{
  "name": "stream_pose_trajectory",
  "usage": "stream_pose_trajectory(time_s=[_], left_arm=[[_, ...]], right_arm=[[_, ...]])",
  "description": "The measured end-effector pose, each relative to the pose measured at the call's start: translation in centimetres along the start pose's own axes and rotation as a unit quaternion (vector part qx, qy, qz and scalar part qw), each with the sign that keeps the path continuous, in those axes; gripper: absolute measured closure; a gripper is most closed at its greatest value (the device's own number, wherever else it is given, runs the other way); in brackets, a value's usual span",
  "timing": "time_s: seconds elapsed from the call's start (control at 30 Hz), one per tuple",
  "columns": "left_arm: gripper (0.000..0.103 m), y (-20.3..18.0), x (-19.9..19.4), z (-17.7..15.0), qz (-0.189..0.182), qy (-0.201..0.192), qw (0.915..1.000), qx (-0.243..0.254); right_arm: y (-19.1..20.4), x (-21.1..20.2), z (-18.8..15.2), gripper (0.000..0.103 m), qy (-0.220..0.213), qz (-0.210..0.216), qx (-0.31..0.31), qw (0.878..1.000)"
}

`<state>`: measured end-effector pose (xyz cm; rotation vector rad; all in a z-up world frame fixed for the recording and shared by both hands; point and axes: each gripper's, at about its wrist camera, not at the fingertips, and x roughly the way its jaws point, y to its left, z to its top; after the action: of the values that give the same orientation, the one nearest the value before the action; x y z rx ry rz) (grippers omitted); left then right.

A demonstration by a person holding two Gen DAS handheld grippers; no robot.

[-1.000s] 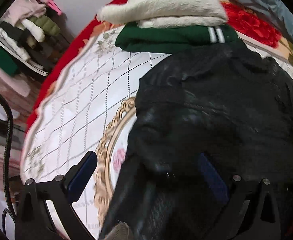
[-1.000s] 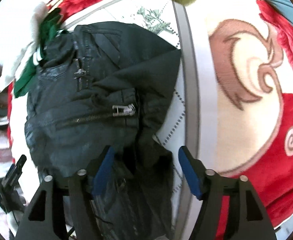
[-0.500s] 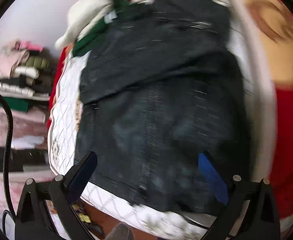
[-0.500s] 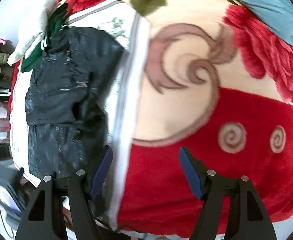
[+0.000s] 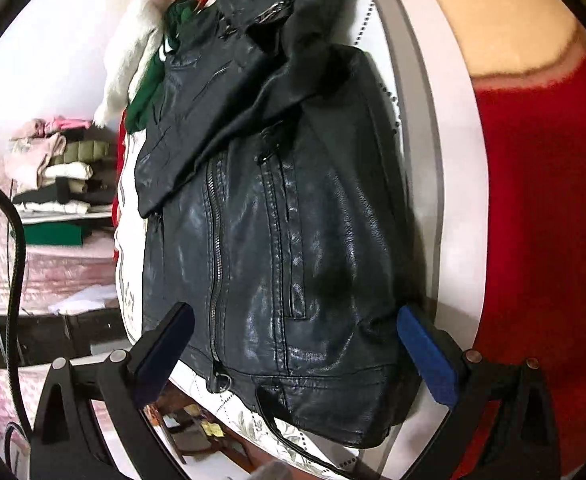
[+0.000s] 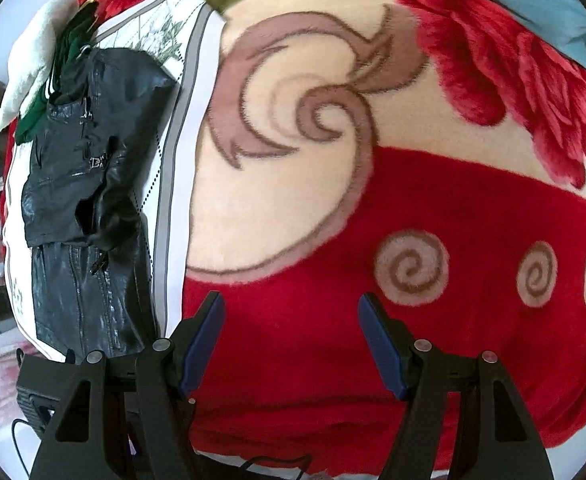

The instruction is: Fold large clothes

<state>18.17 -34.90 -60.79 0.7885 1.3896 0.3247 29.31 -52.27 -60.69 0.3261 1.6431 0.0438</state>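
Left wrist view first, nearest things: the left gripper hangs with its blue pads wide apart and nothing pinched between them, straddling the hem end of the black leather jacket from above. The jacket is the landmark. It lies on the white quilted cloth, hem close to the camera and collar at the far end, so its long axis runs straight away from this gripper, along the line the fingers point. A sleeve is already folded across the upper half, slanting from the collar side down toward the left edge; the lower half is flat, front zip showing.

Beyond the collar sit a green garment and a white fluffy one, touching the jacket's far end.

Right wrist view: the right gripper also has its jaws apart and empty, but it is over the red patterned blanket, well to the right of the jacket — past the cloth's grey border.

My judgement: the left hand is clearly nearer — the next fold probably lifts the hem toward the collar along that axis, and the right hand must come back across to take the hem's other corner.
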Motion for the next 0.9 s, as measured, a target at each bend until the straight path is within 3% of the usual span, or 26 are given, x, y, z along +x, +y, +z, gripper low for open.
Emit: stream_pose_trajectory(time_s=[0.23,0.33,0.53,0.77,0.8,0.83,0.9], left_arm=[[0.0,-2.0,-2.7,-0.2,-0.032,-0.018,0.9992,0.015],[0.0,-3.5,-1.4,0.1,-0.018,-0.007,0.9992,0.036],[0.0,-1.1,0.0,0.8,0.016,-0.006,0.9999,-0.001],[0.003,-0.7,2.2,0.1,0.0,0.006,1.0,-0.005],[0.005,-0.8,2.4,0.1,-0.006,0.003,1.0,-0.006],[0.015,-0.8,2.4,0.1,-0.014,-0.001,0.9999,-0.008],[0.047,-0.5,2.0,0.0,-0.059,-0.011,0.9981,-0.016]], right_arm=[[2.1,0.5,1.4,0.032,0.006,0.007,-0.028,1.0],[2.1,0.9,1.9,0.032,0.012,0.005,-0.025,1.0],[1.8,0.7,2.1,0.032,0.01,0.001,-0.033,0.999],[2.1,2.1,1.4,0.032,0.029,0.008,-0.028,0.999],[2.4,2.2,1.5,0.032,0.029,0.009,-0.031,0.999],[2.8,2.5,1.6,0.032,0.028,0.01,-0.036,0.999],[3.6,2.9,2.1,0.032,0.025,0.014,-0.045,0.999]])
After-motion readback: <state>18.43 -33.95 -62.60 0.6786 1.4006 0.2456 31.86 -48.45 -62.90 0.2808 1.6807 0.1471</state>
